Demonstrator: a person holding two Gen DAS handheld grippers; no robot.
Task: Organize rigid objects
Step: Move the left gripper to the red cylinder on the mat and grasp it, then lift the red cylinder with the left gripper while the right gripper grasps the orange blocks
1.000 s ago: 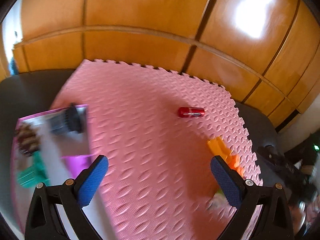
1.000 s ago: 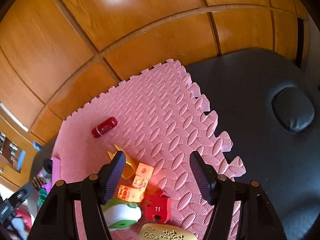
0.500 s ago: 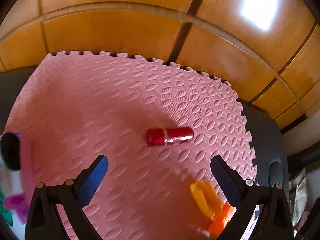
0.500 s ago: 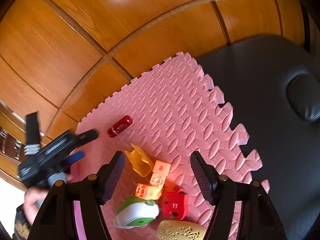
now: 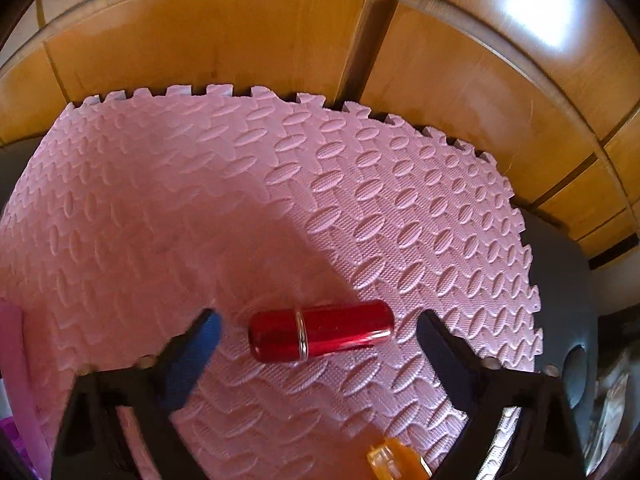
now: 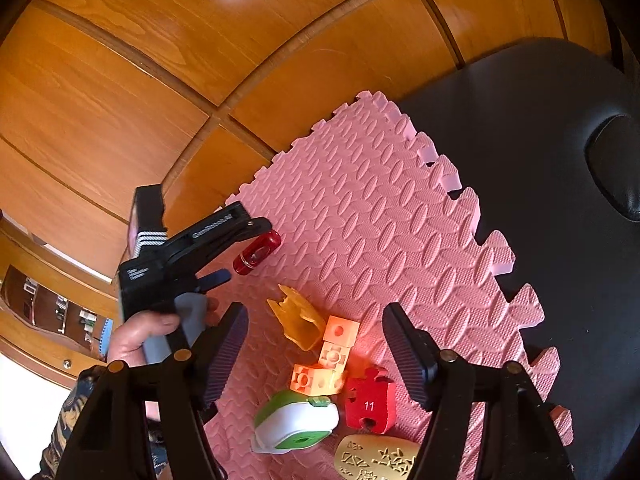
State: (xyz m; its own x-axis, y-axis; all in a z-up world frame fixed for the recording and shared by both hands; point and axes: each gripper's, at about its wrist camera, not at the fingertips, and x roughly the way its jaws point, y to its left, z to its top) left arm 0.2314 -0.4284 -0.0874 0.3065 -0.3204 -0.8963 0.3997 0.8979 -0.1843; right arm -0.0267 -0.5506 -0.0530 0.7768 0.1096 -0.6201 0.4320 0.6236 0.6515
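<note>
A glossy red lipstick tube lies on its side on the pink foam mat. My left gripper straddles it lengthwise. Its jaws are closing, with a gap still showing at each end of the tube. My right gripper hangs open over a cluster of toys with nothing between its fingers. The cluster holds a yellow piece, orange cubes, a red block marked 11, a green and white gadget and a gold oval.
The mat lies on a black padded surface in front of wooden wall panels. A pink tray edge shows at the far left. A person's hand holds the left gripper.
The left gripper has travelled from the pink tray across the mat and come down over the red tube, its jaws narrowing. The right gripper has stayed put and tilted a little.
</note>
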